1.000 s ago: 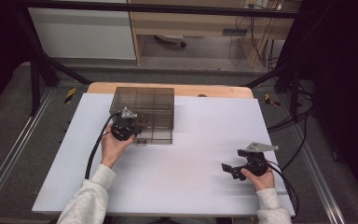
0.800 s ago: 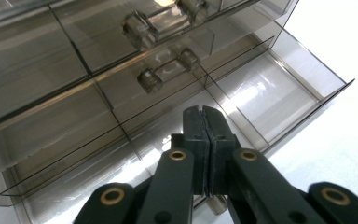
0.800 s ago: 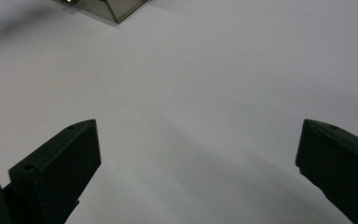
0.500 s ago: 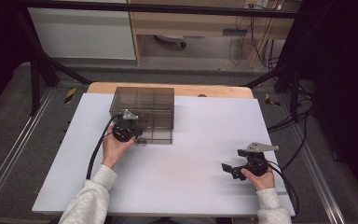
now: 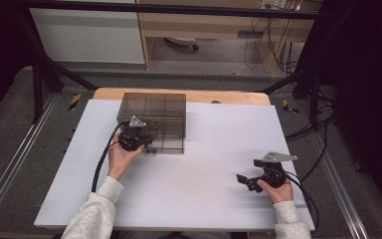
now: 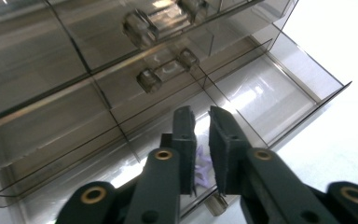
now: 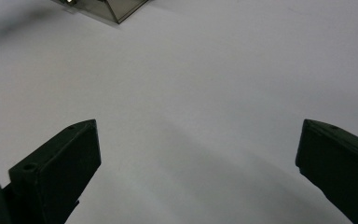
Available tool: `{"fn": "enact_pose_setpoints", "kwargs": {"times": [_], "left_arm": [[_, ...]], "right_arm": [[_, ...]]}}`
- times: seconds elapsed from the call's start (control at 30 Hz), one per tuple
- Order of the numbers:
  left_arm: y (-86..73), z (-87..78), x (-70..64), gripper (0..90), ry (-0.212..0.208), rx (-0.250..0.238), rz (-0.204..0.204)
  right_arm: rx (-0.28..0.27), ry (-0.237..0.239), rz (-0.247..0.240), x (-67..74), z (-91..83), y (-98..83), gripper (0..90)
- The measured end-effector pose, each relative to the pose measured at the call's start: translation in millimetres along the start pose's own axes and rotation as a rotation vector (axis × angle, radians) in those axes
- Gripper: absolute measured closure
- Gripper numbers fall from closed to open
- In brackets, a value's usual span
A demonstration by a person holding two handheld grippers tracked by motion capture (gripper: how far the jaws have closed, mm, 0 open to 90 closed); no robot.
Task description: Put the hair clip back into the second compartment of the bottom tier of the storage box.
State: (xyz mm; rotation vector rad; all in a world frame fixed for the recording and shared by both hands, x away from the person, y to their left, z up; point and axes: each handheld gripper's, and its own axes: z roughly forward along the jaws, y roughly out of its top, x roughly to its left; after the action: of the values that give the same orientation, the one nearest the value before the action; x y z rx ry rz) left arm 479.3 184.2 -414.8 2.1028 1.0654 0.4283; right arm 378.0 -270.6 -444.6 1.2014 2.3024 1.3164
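Nearest the person, by the front right corner of the white table [image 5: 204,204], the right gripper [image 5: 243,180] rests idle in its hand, its jaws spread wide with nothing but bare tabletop between them. Farther in, toward the far left part of the table, the left gripper [image 6: 201,135] points into the pulled-out lowest drawer [image 6: 307,88] of a smoky clear drawer cabinet [image 5: 151,107] that stands against the table's far edge. Its jaws have just been opening and now stand a narrow slit apart. A small lilac piece [image 6: 204,169] shows low in that slit, close against one pad, apparently let go and lying in the drawer, though whether it has dropped fully free cannot be told. The step in hand looks like leaving the piece in the drawer. To do it well, the jaws should part a little more before the hand draws back, so the piece is not dragged out. The withdrawal should run along the drawer's opening, clear of its thin front wall. The cabinet looks light, so the idle right gripper could steady it when the drawer is pushed home.
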Motion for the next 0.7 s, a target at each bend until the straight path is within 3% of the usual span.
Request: {"fn": "enact_pose_setpoints", "kwargs": {"times": [0.7], "left_arm": [[-9.6, -28.3, -5.0, 54.7, -0.027, -0.028, 0.014]], "right_arm": [[-0.001, 0.002, -0.001, 0.1, 0.4, 0.0, 0.5]]}}
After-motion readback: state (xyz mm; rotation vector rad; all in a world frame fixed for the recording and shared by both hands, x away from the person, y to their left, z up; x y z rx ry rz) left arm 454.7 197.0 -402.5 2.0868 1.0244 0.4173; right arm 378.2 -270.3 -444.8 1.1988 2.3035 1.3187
